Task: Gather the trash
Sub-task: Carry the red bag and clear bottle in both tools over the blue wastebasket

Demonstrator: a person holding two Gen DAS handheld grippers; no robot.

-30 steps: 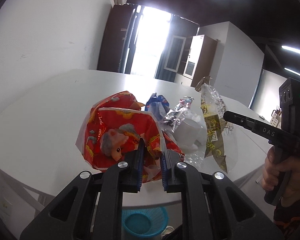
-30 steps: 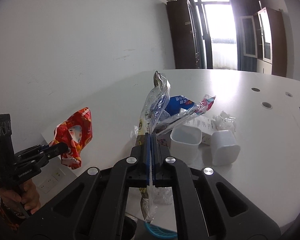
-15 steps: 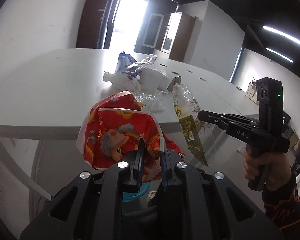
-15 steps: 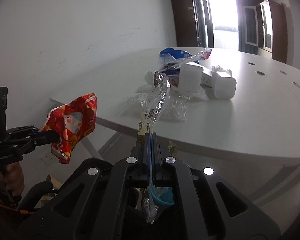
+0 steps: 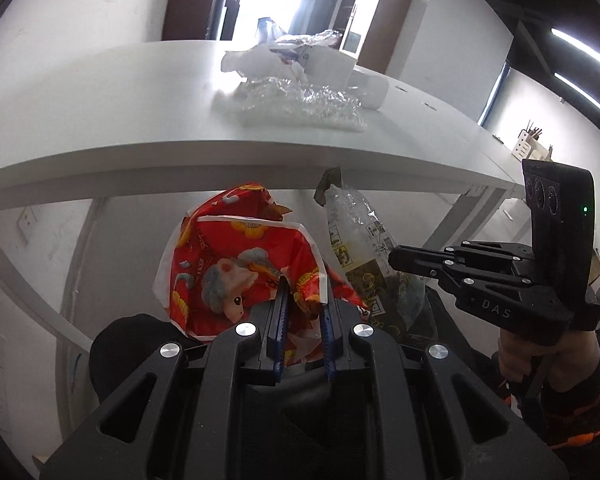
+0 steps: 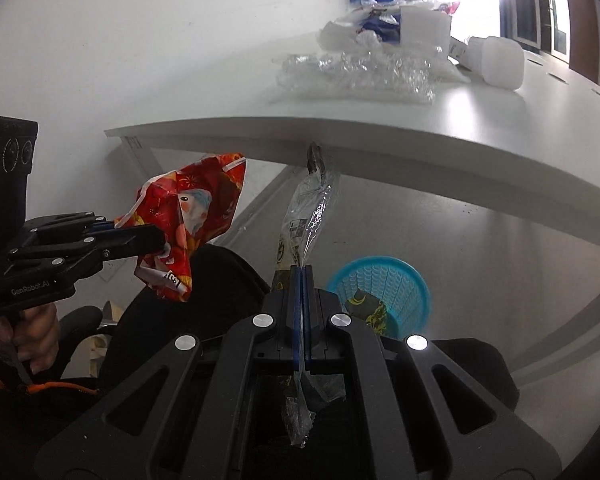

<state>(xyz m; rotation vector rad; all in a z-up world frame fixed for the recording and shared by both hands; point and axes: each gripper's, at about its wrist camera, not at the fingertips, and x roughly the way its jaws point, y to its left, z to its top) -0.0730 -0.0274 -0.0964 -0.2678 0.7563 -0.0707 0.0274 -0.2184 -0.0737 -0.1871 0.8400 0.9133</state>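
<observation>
Red snack bag [image 5: 240,276] clamped between left gripper [image 5: 303,300] fingers. Clear wrapper [image 6: 306,216] pinched in shut right gripper [image 6: 302,280], standing up beyond fingertips. Blue basket [image 6: 380,280] seen below, right of right fingers, under table [image 6: 420,136].

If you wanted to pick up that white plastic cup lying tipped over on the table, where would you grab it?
Judging by its pose, grip the white plastic cup across its rounded side wall, coming from above. It lies on its side on the white table, apart from the crinkled clear plastic wrap.
</observation>
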